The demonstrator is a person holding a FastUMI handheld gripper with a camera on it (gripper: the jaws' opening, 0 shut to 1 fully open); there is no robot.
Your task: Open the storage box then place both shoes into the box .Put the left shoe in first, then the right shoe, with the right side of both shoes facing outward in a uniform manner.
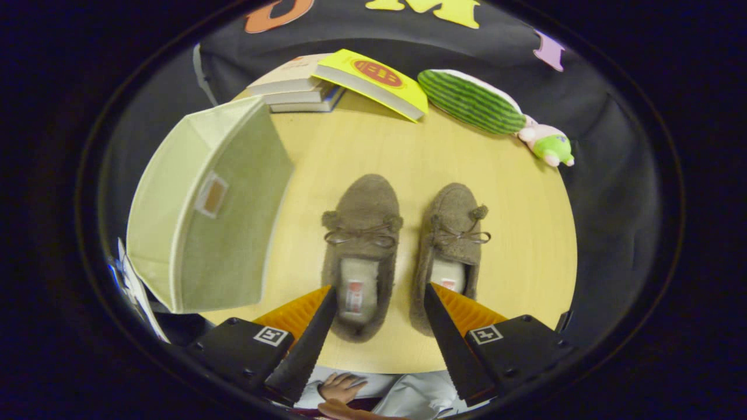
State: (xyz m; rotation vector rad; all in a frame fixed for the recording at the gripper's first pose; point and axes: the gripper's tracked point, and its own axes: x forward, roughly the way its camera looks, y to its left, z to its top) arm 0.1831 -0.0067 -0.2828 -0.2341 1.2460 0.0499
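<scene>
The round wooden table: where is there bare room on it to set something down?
The widest bare stretch of the table lies between the slippers' toes and the books. More runs right of the right slipper. It is crowded between the storage box and left slipper. The open fingers hover over the heels.

The gripper [379,289] hangs above the table [525,245] with its fingers spread wide, nothing between them but the heels of the left shoe [362,251] and right shoe [452,245]. A bare strip runs between the shoes. The storage box [204,210] crowds the left side (its flap closed). Beyond the toes the tabletop lies free up to the books [350,81] and watermelon plush [473,102].
</scene>
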